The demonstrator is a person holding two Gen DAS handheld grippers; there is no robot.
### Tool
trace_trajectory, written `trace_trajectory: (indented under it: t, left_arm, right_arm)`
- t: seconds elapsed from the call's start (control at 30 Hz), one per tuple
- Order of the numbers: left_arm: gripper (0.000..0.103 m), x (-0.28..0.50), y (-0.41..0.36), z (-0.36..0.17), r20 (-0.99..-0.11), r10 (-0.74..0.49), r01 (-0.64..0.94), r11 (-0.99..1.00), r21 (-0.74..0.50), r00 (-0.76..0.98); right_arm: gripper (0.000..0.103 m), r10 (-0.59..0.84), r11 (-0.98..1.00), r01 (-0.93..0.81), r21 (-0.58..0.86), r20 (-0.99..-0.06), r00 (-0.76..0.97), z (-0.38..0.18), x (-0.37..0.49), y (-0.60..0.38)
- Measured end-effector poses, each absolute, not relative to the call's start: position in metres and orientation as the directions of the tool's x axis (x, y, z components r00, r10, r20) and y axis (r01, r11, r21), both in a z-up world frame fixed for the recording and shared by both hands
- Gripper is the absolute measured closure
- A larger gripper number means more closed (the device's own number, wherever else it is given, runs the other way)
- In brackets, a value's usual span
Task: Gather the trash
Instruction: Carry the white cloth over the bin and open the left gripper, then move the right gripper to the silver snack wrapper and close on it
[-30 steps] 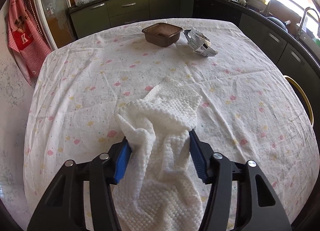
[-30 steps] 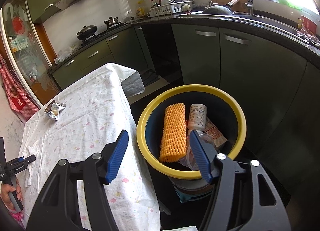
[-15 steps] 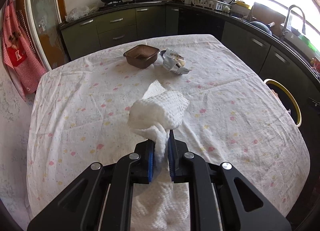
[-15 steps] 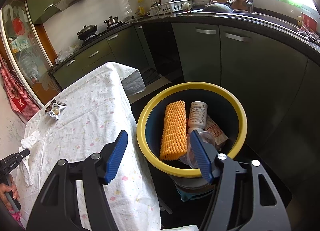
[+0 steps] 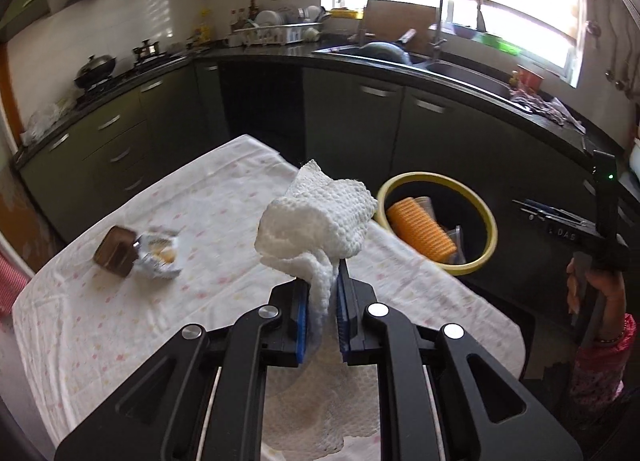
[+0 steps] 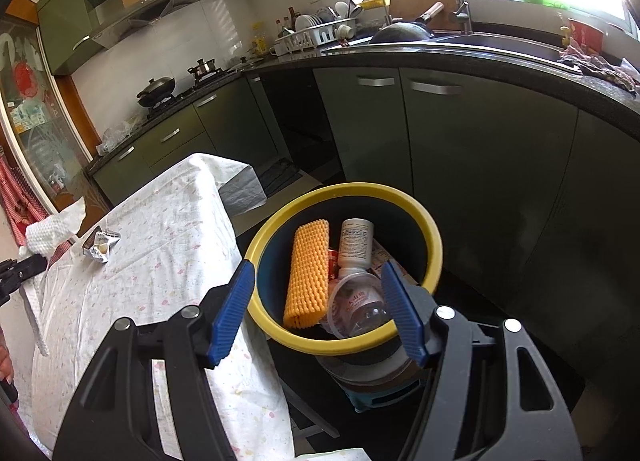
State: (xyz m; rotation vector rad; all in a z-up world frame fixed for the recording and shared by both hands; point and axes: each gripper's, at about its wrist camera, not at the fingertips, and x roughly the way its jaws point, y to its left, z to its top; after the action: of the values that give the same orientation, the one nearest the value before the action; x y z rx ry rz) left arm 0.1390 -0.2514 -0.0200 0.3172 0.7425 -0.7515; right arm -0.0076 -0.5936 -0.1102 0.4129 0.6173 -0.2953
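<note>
The left gripper (image 5: 322, 315), clamped on a crumpled paper towel (image 5: 316, 221), has the yellow-rimmed bin (image 5: 486, 217) ahead and to its right, past the table edge; the empty right gripper (image 6: 320, 311) hangs open nearer it.

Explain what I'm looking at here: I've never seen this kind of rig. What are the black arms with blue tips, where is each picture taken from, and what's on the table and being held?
No robot: a person carries a hand-held two-finger gripper in each hand, each with a fisheye camera looking along its fingers. The left-wrist view shows the left gripper shut on a white paper towel, lifted above the cloth-covered table. At that picture's right edge a hand holds the other tool. The right-wrist view shows the right gripper open and empty, over a yellow-rimmed bin beside the table. The bin holds an orange foam net, a white bottle and a clear cup. A brown tray and a crumpled wrapper remain on the table.
</note>
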Motion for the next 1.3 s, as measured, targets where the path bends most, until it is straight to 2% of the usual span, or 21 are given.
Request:
trace_trajectory:
  t: [0.23,0.43,0.63,0.67,0.73,0.77,0.8,0.93,1.0,1.1,1.3]
  left_arm:
    - [0.090,0.147,-0.377,-0.032,-0.746,-0.577,0.836,0.547,-0.050,0.333]
    - [0.090,0.156,-0.476,-0.064,-0.787,-0.565,0.873,0.483,-0.071,0.248]
    - [0.089,0.164,-0.542,-0.100,-0.819,-0.531,0.870,0.485,-0.084,0.217]
    - [0.085,0.165,-0.550,-0.105,-0.823,-0.523,0.868,0.491,-0.077,0.222]
    - [0.064,0.169,-0.563,-0.113,-0.832,-0.507,0.863,0.501,-0.070,0.227]
    - [0.043,0.170,-0.566,-0.115,-0.836,-0.499,0.862,0.503,-0.062,0.231]
    - [0.034,0.171,-0.568,-0.116,-0.832,-0.498,0.860,0.507,-0.051,0.244]
    - [0.033,0.169,-0.547,-0.101,-0.798,-0.530,0.854,0.519,-0.038,0.286]
    - [0.029,0.169,-0.521,-0.088,-0.766,-0.560,0.843,0.535,-0.046,0.314]
    - [0.021,0.170,-0.466,-0.069,-0.706,-0.601,0.816,0.575,-0.056,0.374]
    - [0.018,0.171,-0.341,-0.048,-0.628,-0.560,0.706,0.707,-0.023,0.540]
  right_arm:
    - [0.039,-0.193,0.844,0.443,0.302,-0.599,0.777,-0.110,-0.031,-0.621]
    - [0.038,-0.207,0.821,0.472,0.321,-0.603,0.770,-0.117,-0.039,-0.638]
    - [0.036,-0.203,0.806,0.488,0.334,-0.619,0.758,-0.125,-0.039,-0.647]
    - [0.035,-0.201,0.804,0.489,0.337,-0.620,0.758,-0.126,-0.039,-0.648]
    - [0.035,-0.199,0.803,0.488,0.342,-0.618,0.761,-0.125,-0.040,-0.650]
    - [0.035,-0.200,0.803,0.488,0.342,-0.616,0.762,-0.125,-0.041,-0.651]
    - [0.034,-0.201,0.803,0.488,0.343,-0.614,0.763,-0.125,-0.043,-0.651]
    - [0.034,-0.209,0.801,0.491,0.342,-0.608,0.766,-0.123,-0.046,-0.653]
    - [0.034,-0.210,0.800,0.492,0.343,-0.609,0.765,-0.123,-0.046,-0.652]
    - [0.033,-0.207,0.804,0.491,0.335,-0.617,0.759,-0.123,-0.043,-0.649]
    - [0.033,-0.191,0.829,0.469,0.306,-0.633,0.751,-0.120,-0.029,-0.632]
